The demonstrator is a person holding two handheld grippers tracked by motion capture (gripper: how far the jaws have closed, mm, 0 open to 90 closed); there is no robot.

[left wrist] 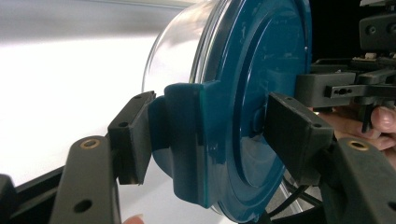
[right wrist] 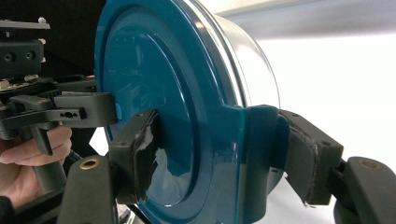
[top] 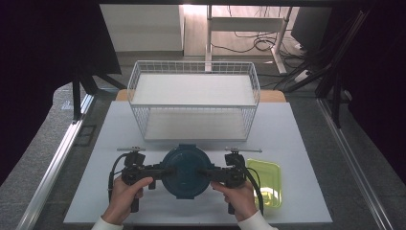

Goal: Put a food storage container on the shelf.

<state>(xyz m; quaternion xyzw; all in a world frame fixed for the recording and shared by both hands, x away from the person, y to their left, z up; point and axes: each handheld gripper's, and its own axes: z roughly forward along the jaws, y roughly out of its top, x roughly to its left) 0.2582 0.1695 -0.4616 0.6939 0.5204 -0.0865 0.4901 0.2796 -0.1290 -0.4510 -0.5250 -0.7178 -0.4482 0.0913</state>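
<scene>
Round glass container with blue clip lid (top: 186, 171), near centre of the white table (top: 297, 143), clamped at opposite latches by left gripper (top: 165, 171) and right gripper (top: 207, 173); transfer to wire basket (top: 193, 99) apparently remains.

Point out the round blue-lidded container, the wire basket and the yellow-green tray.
round blue-lidded container (top: 186, 168): high view, centre of its blue lid.
wire basket (top: 194, 105): high view, front top rim wire.
yellow-green tray (top: 266, 178): high view, its flat inner bottom, right of the container.
</scene>
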